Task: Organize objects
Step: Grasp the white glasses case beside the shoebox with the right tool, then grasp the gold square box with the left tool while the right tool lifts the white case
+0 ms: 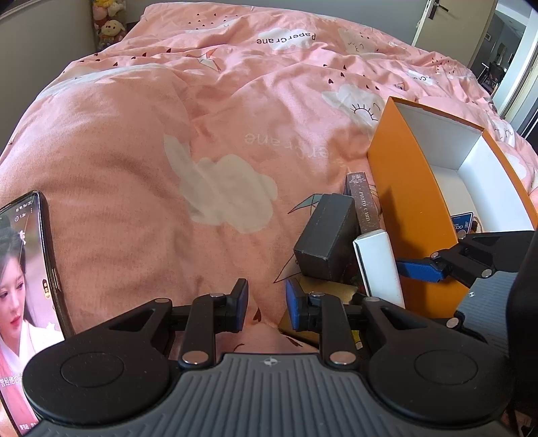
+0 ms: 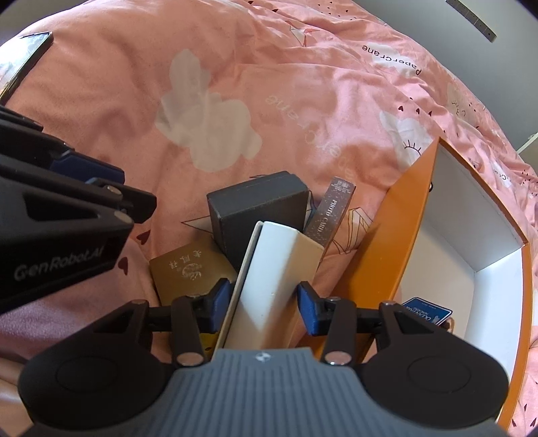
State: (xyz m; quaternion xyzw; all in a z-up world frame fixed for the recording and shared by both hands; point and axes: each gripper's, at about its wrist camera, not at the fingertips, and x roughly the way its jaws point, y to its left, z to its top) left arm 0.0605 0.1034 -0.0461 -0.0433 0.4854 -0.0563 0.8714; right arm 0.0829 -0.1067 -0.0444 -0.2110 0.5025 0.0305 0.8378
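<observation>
A: What's the setting?

B: A bed under a pink quilt (image 1: 201, 117) printed with white clouds and paper cranes. Stuffed toys (image 1: 109, 25) sit in the far left corner, and a door (image 1: 433, 20) stands at the far right.

A: And the things to sort?

B: A small heap lies on the quilt just left of an open orange box (image 1: 413, 201) with a white inside. The heap holds a dark grey box (image 2: 259, 208), a slim sparkly box marked PHOTO CARD (image 2: 331, 211) to its right, a gold box (image 2: 188, 272) nearer, and a white box (image 2: 272, 279) tilted on end against the orange wall. A blue card (image 2: 425, 312) already lies inside the orange box.

A: The tools?

B: The right gripper (image 2: 265, 302) straddles the white box; its left pad touches the box's edge, the right pad stands just clear, so no firm clamp. The left gripper (image 1: 267, 304) hangs over bare quilt at the heap's near left, jaws narrowly apart with nothing between them.

A: Anything else?

B: A phone (image 1: 23, 285) showing a video lies at the far left.
</observation>
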